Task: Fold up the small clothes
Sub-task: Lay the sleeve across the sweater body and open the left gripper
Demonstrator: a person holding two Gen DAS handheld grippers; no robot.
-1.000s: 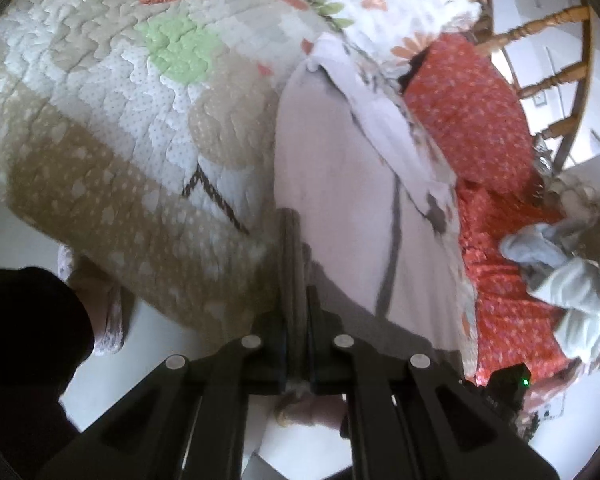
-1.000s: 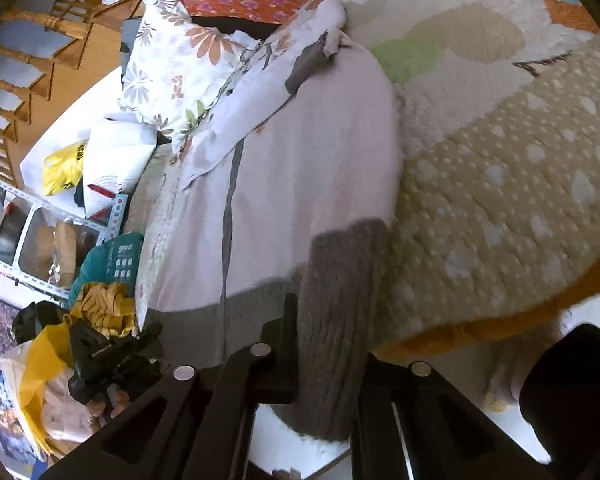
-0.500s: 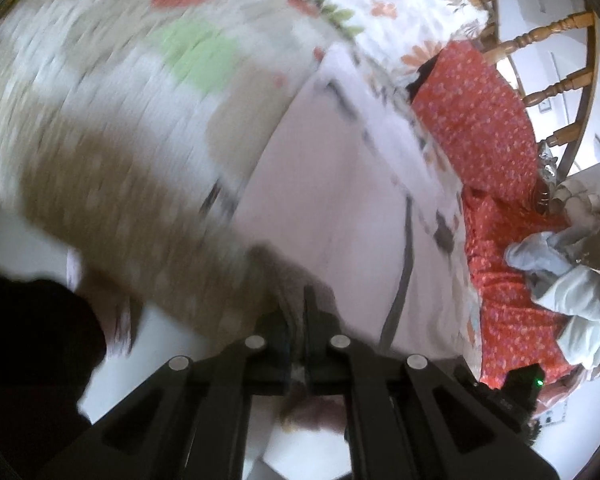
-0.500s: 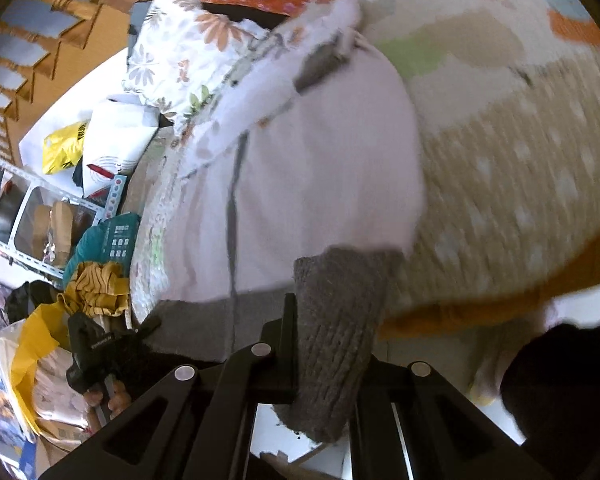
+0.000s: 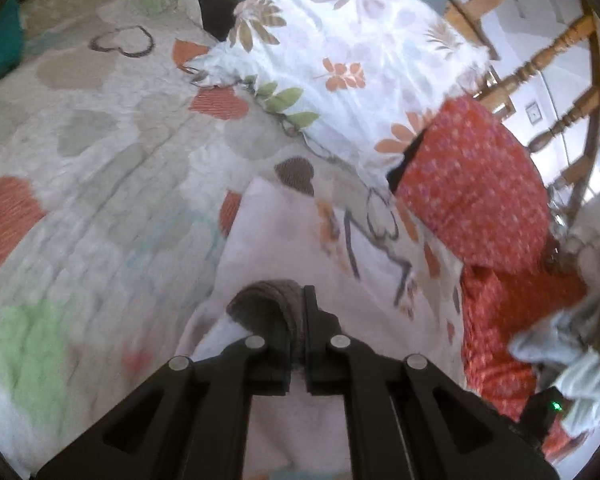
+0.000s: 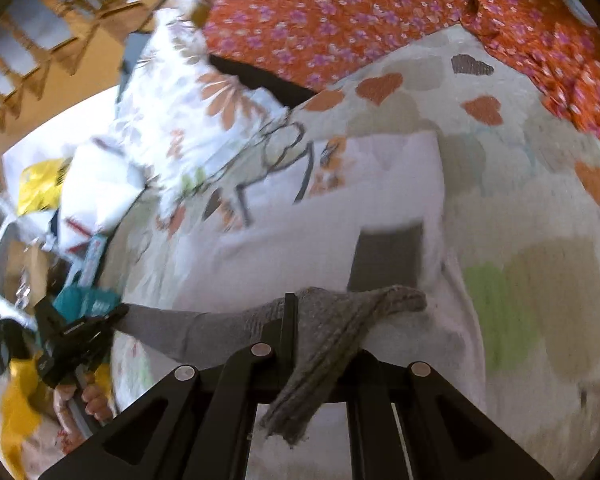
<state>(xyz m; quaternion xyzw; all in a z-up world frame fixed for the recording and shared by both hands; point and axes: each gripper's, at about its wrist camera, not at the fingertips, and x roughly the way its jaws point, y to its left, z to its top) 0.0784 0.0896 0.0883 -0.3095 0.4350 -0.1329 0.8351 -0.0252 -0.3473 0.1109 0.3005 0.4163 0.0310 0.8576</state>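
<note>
A pale pink garment [image 5: 300, 248] with a grey ribbed hem lies on the quilted heart-pattern bedspread [image 5: 100, 184]. My left gripper [image 5: 298, 312] is shut on one corner of the grey hem [image 5: 268, 304], lifted over the garment's body. My right gripper [image 6: 320, 320] is shut on the other hem corner [image 6: 356, 312]; the grey band stretches leftward to the left gripper [image 6: 76, 332], held by a hand. The garment body [image 6: 308, 232] lies flat ahead, with a grey patch [image 6: 388, 256] on it.
A floral pillow [image 5: 352, 64] and an orange flowered cloth [image 5: 472, 184] lie beyond the garment. A wooden chair [image 5: 560, 52] stands behind. Crumpled light clothes [image 5: 572, 352] sit at the right. Bags and a teal item [image 6: 88, 300] crowd the bed's left side in the right wrist view.
Both grippers have swung up and forward over the bed, carrying the grey hem from the bed's edge over the garment's body. The floor and the bed's edge have left view.
</note>
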